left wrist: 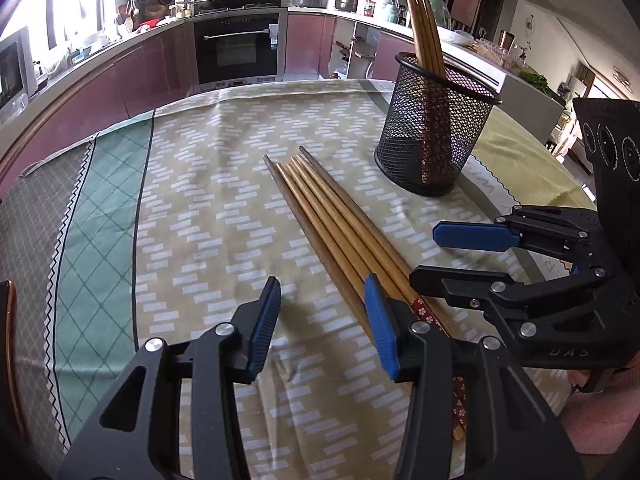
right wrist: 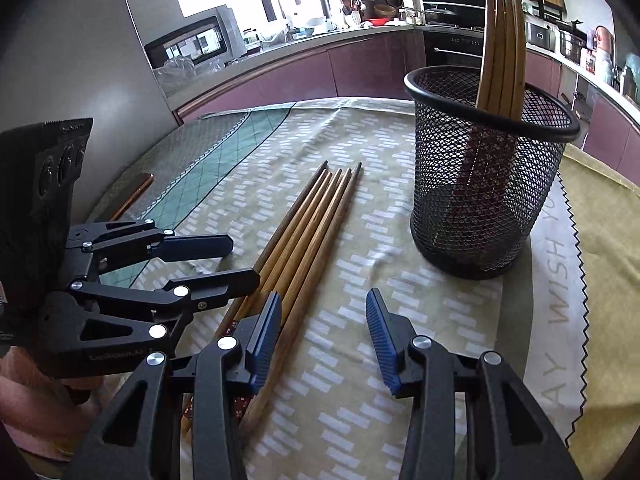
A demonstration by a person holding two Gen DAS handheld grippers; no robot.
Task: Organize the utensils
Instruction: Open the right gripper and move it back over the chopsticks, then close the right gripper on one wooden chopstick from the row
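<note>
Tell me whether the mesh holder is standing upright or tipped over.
Upright. The mesh holder stands on its base on the tablecloth, rim facing up, with several chopsticks leaning inside.

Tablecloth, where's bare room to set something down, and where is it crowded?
Free: the tablecloth left of the loose chopsticks, out to its green band, and the strip beyond their tips toward the far edge. Crowded: near the mesh holder and where the left hand-held gripper and right hand-held gripper flank the chopstick handles.

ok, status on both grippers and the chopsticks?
Left gripper open, empty. Right gripper open, empty. Loose brown wooden chopsticks flat on patterned tablecloth, between both grippers; some already upright in black mesh cup. Nothing blocking.
</note>
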